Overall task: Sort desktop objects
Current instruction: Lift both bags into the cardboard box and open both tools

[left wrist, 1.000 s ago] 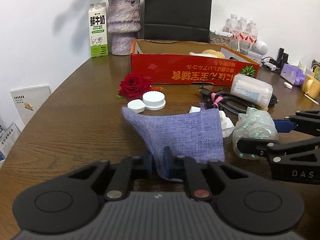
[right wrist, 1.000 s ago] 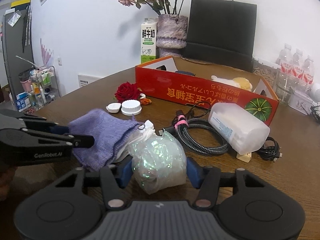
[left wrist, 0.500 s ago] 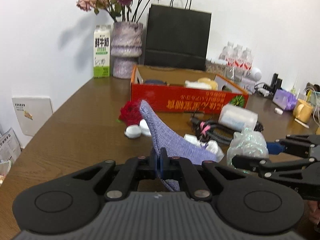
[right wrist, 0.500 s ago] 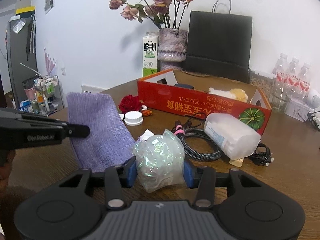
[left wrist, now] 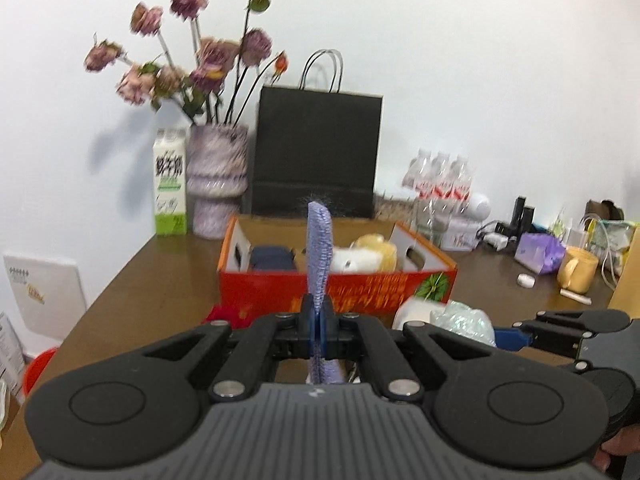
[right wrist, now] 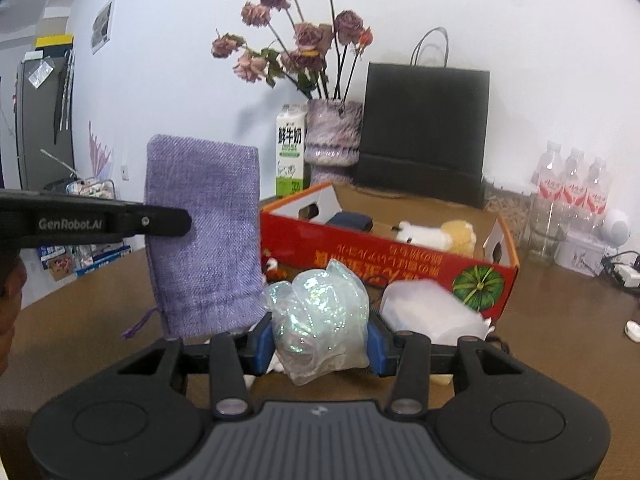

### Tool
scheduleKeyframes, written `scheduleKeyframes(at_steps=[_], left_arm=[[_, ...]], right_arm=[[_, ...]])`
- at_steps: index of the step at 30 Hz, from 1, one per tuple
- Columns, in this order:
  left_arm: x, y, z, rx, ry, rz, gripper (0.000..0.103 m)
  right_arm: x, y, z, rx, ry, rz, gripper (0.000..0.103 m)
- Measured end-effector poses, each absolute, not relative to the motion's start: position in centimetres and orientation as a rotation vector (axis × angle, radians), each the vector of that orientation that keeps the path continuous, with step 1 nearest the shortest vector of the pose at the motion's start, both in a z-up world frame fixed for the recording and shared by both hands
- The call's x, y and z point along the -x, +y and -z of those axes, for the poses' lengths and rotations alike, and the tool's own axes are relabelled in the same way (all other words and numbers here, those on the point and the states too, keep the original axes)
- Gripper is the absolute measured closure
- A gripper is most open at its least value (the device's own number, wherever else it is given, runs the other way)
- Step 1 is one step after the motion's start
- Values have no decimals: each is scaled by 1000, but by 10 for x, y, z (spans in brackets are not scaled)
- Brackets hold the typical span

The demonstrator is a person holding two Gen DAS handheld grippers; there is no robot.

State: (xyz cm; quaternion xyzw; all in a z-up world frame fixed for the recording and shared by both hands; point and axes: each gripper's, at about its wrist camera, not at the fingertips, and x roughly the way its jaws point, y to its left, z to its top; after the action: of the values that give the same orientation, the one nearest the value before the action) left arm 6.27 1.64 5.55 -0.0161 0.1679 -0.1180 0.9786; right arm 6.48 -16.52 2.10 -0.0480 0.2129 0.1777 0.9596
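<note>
My left gripper [left wrist: 319,322] is shut on a purple cloth pouch [left wrist: 319,248], held upright and edge-on above the table. In the right wrist view the pouch [right wrist: 204,236] hangs flat from the left gripper [right wrist: 176,222] at the left. My right gripper [right wrist: 320,338] is shut on a crumpled iridescent plastic bag [right wrist: 320,316], lifted off the table. The bag also shows in the left wrist view [left wrist: 464,320]. An open red cardboard box [left wrist: 340,292] with a plush toy [left wrist: 368,258] and a dark item inside stands ahead.
A white plastic container [right wrist: 432,312] and black cables lie in front of the box [right wrist: 400,256]. A red rose [left wrist: 228,314] lies on the table. Behind stand a milk carton [left wrist: 170,188], a vase of dried flowers [left wrist: 216,184], a black paper bag [left wrist: 316,152] and water bottles [right wrist: 572,188].
Both grippers have risen from the table. The left gripper lifted the purple pouch so it now hangs upright. The right gripper lifted the iridescent bag.
</note>
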Motion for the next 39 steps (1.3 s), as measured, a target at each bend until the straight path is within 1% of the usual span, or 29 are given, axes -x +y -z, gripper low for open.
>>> scheduleKeyframes(at_steps=[10,19,24,31,36,39], left_arm=[[-105,-7,-87,46,236,278,100],[-171,-17,-97,142,209,266,100],[-209,-17,-84,189,234,240,100],[-266,-15,-51,260,328,220,100],[-294,-4,-28,348,394,185,100],[-300,-2,-18,328,436,136,100]], right_arm=[[-105,-183,-50,84,347,-311,59],[-175,-197,-63,34,307,-247,59],[-217,-205,-52,-19,339,-219,59],[-273,-221,-27,-62,418,-188,59],[-295,-226,-6,-66,481,-167,59],[-299,-228,0,-68,509,-158,59]])
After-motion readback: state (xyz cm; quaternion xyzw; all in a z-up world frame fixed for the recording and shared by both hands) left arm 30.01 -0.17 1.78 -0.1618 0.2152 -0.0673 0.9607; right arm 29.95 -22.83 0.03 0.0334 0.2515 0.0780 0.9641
